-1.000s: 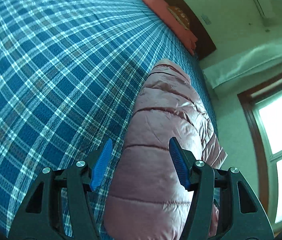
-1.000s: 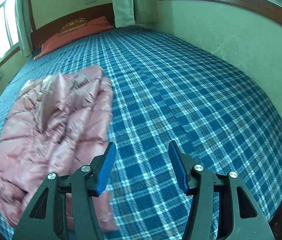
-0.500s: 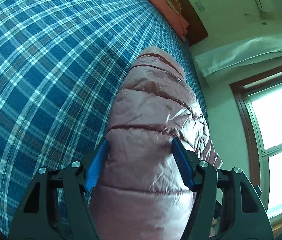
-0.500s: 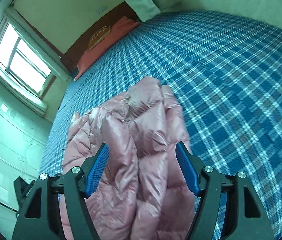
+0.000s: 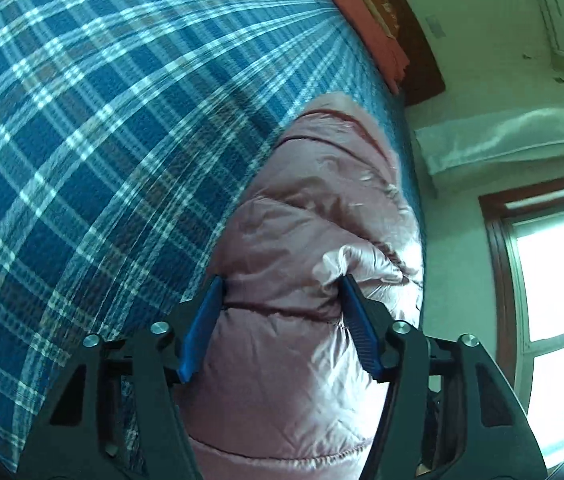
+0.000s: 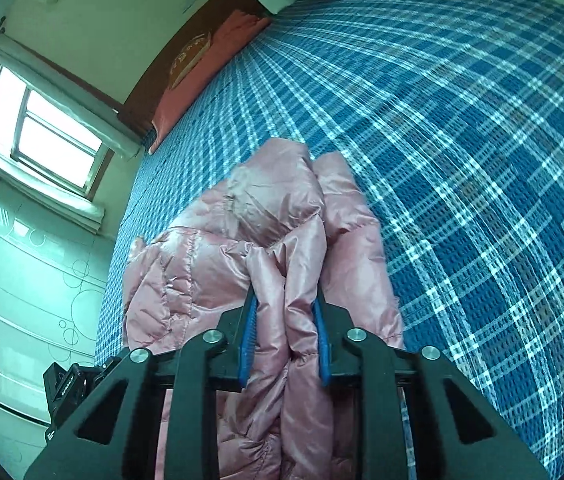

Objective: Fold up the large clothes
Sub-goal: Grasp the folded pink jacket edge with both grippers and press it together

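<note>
A pink quilted down jacket [image 5: 302, 240] lies bunched on a bed with a blue plaid cover [image 5: 101, 140]. In the left wrist view my left gripper [image 5: 279, 296] is wide open, its blue pads [image 5: 201, 324] pressed against both sides of a thick part of the jacket. In the right wrist view the jacket [image 6: 241, 216] lies near the bed's left edge, and my right gripper [image 6: 285, 308] is shut on a raised fold of it, the blue pads [image 6: 248, 336] squeezing the fabric. The left gripper's black body [image 6: 69, 384] shows at the lower left.
Red pillows [image 6: 201, 64] lie by a dark wooden headboard [image 5: 414, 48] at the far end. A window [image 6: 41, 136] and a wardrobe [image 6: 21, 280] stand past the bed's left side. The plaid cover [image 6: 462, 160] stretches to the right.
Both grippers have dropped onto the jacket. The right jaws have closed from wide open onto a fold. The left jaws have stayed open and pushed deeper around the fabric.
</note>
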`<state>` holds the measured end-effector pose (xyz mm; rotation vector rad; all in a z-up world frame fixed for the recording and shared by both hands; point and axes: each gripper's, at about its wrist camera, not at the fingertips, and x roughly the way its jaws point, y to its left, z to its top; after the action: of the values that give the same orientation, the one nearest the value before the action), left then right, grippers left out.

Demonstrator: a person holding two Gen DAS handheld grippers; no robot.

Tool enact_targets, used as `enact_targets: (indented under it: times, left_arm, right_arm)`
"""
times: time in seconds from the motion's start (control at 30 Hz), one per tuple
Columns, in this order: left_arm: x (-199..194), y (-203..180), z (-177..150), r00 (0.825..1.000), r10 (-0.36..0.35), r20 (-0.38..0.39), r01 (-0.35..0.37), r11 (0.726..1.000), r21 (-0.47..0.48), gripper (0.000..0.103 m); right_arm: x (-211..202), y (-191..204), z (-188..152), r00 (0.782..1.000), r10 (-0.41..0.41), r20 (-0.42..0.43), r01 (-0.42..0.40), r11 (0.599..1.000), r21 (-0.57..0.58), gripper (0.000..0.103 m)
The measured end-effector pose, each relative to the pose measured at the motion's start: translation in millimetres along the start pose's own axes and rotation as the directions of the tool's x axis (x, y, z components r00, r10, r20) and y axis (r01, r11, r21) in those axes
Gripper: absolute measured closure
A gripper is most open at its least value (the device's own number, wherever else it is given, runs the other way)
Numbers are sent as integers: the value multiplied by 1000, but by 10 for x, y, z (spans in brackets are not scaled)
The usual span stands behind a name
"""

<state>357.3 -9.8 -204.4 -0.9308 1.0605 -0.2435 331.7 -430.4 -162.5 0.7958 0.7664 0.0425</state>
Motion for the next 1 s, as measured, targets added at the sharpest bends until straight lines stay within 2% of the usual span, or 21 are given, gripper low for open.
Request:
enact_targets:
  times: [0.17, 0.3, 0.37, 0.43, 0.5, 0.57, 0.63, 0.67, 0.73, 0.83, 0.87, 1.0]
  left_arm:
    - [144, 3, -100, 996, 83, 35, -85, 995, 56, 46]
    - [234, 18, -103, 992, 116, 55, -121, 988, 99, 46]
    - [236, 6, -83, 992, 118, 50, -123, 987, 103, 45]
    - [193, -3, -57, 995, 92, 31, -95, 990, 109, 45]
    - [106, 31, -21, 998, 56, -3, -55, 994, 99, 45]
    - [-47, 84, -17, 999, 35, -3, -34, 995, 94, 43]
    - [-249, 143, -67, 1000, 18, 4, -18, 993, 116, 38]
    - [-333, 169, -107, 1000, 9, 7, -9, 992, 127, 36]
    - [-515, 238, -225, 1000, -18, 5, 17, 990, 143, 33]
    - [-687, 333, -394, 999, -44, -12, 46, 987, 151, 30]
    - [-740, 373, -476, 999, -42, -21, 45, 988, 148, 26]
    - [-785, 439, -656, 999, -48, -24, 51, 988, 146, 25]
  right_arm:
    - [154, -246, -114, 1000, 8, 1, -8, 999, 33, 84]
    - [231, -342, -165, 999, 35, 4, -35, 998, 43, 86]
    - [238, -363, -152, 999, 40, 5, -40, 998, 42, 86]
    - [223, -351, -126, 999, 49, 3, -49, 998, 33, 84]
    - [153, -326, -120, 998, 57, -12, -57, 998, 25, 79]
    - [-35, -342, -166, 998, 54, -17, -53, 998, 18, 68]
    - [-259, -321, -236, 998, 65, -12, -64, 998, 23, 44]
    - [-361, -318, -280, 997, 73, -1, -73, 997, 27, 40]
    - [-610, -306, -413, 995, 102, 9, -103, 994, 33, 38]
    - [-856, -300, -653, 988, 156, -17, -155, 986, 65, 37]
    - [-917, -285, -732, 985, 168, -26, -166, 984, 65, 36]
    - [-1064, -156, -1075, 988, 135, -70, -135, 991, -2, 36]
